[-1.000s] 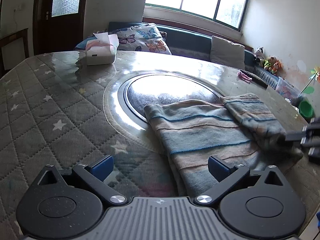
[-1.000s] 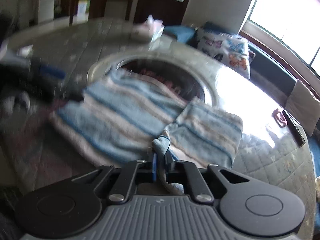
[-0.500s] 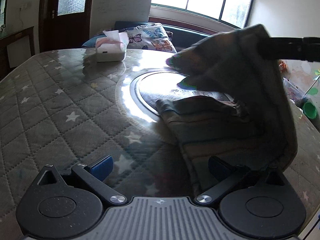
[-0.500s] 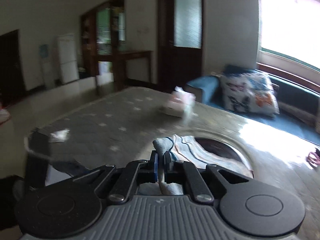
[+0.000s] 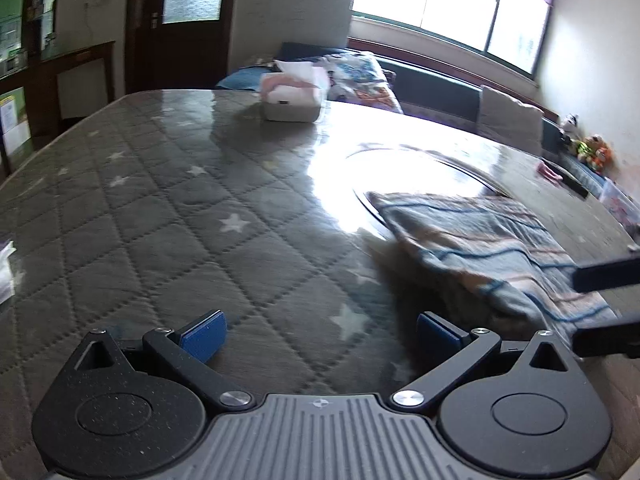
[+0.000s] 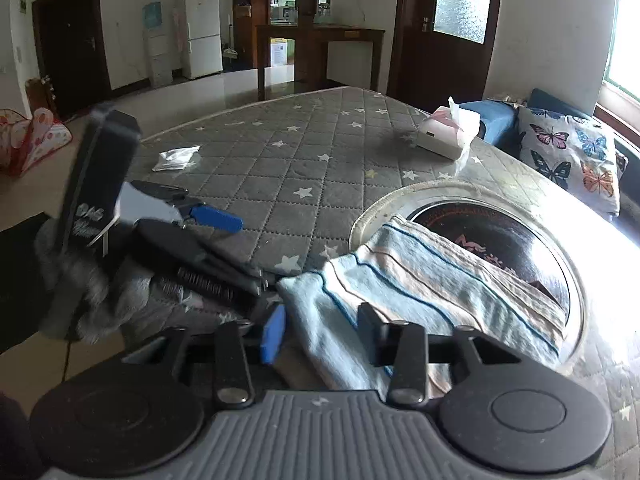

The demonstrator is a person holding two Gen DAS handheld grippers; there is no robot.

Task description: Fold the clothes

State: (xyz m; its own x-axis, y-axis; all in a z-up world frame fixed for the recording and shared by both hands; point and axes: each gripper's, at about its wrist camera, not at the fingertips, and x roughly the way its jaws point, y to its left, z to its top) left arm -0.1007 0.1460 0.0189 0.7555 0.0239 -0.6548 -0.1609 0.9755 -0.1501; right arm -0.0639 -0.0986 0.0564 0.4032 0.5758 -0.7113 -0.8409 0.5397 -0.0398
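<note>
A blue, white and peach striped cloth (image 6: 432, 280) lies folded on the grey star-quilted table (image 6: 320, 152), partly over the round dark inset (image 6: 500, 236). My right gripper (image 6: 320, 332) is open low over the cloth's near end, which lies loose between its two fingers. In the left wrist view the cloth (image 5: 480, 244) lies to the right. My left gripper (image 5: 320, 334) stands open over bare quilting just left of the cloth, holding nothing. The right gripper's dark fingers (image 5: 604, 276) enter from the right edge above the cloth's near corner.
A white tissue box (image 5: 292, 100) stands toward the table's far side. A small white wrapper (image 6: 176, 159) lies near the left edge. Beyond the table is a sofa with a butterfly cushion (image 6: 568, 160). The near table edge runs just under both grippers.
The right gripper carried the cloth's corner up and over, laid it down as a fold and opened. The left gripper stayed open, its view shifting left of the cloth.
</note>
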